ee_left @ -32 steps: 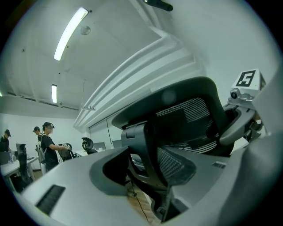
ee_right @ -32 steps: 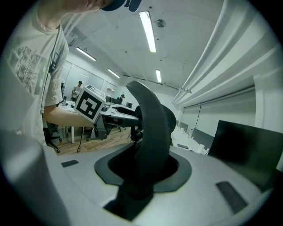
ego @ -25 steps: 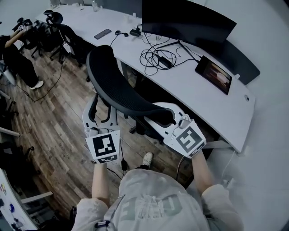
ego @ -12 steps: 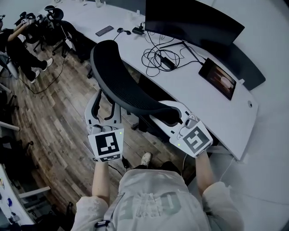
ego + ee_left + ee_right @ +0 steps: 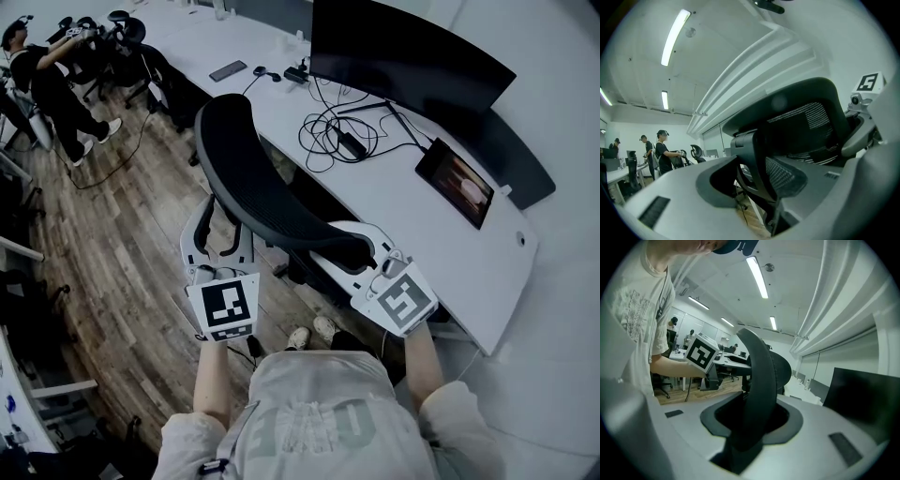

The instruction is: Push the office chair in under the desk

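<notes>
No legible text, brand, number or sign is present in any view.

- Left marker cube [image 5: 225, 306] and right marker cube [image 5: 405, 300]: black-and-white square code patterns only, no characters.
- Shirt [image 5: 309, 427] of the person: pale printed lettering, too distorted to read.
- Tablet [image 5: 459, 183] on the desk [image 5: 412, 211]: screen shows an image, no readable characters.

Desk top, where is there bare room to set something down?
The desk is bare between the phone and the cable tangle, and at its right end beyond the tablet. Crowded in front of the monitor, where cables pile up.
</notes>
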The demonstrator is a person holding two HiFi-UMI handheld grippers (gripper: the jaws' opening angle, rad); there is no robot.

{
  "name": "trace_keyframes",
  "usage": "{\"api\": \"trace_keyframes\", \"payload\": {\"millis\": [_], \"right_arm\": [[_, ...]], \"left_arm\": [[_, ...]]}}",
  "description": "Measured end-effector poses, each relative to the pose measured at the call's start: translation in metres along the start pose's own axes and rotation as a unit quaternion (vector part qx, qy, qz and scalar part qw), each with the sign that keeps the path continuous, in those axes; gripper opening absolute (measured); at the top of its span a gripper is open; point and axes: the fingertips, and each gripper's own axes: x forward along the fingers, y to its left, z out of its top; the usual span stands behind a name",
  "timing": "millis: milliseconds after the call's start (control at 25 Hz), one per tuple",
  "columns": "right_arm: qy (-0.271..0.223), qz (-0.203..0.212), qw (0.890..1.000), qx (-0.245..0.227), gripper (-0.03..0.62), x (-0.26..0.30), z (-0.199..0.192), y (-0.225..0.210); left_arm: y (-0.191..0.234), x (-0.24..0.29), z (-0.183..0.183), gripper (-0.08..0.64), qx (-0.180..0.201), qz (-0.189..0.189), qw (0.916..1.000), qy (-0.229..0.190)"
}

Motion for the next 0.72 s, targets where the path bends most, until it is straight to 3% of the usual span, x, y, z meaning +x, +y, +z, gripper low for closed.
{"api": "trace_keyframes", "payload": {"millis": [720], "right_arm": [[-0.002,-0.001,1.000,0.007,0.129,-0.014,-0.017,-0.042]], "left_arm": [[-0.026,0.033,0.007,0.201,-0.002,0.007,0.9999,0.007]]}}
